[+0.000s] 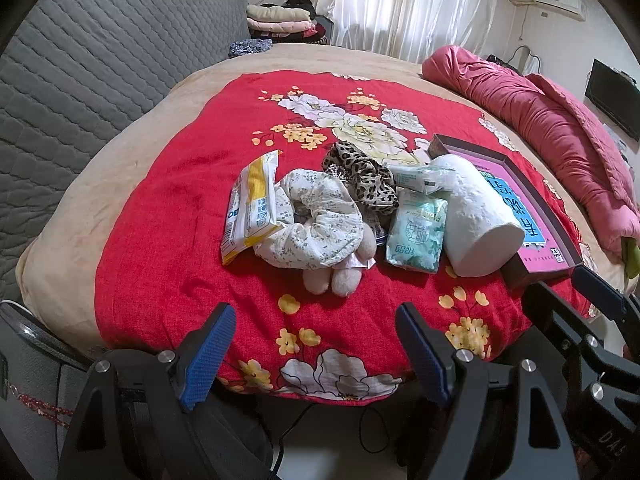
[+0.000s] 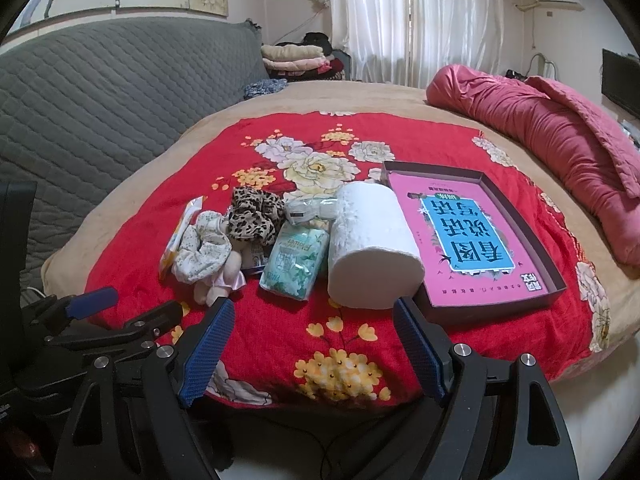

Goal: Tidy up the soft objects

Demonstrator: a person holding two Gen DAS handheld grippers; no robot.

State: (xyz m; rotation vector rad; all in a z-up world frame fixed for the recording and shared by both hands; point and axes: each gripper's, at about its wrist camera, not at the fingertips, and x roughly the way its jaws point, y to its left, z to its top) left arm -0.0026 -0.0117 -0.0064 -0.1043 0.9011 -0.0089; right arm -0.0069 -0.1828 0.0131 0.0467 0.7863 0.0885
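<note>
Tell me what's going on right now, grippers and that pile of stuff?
Left gripper open, empty, short of pile. Right gripper open, empty, facing toilet paper roll. Scrunchies, tissue packs untouched beside empty box tray. Nothing blocking.

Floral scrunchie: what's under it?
Under the floral scrunchie, a beige plush toy pokes out at the near edge; the yellow wipes pack leans on its left side. The rest of the toy is covered.

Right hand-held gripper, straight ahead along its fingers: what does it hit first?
Likely the white toilet paper roll lying on the red floral blanket; the right hand-held gripper is open, and the green-patterned tissue pack sits just left. Depth is uncertain.
</note>
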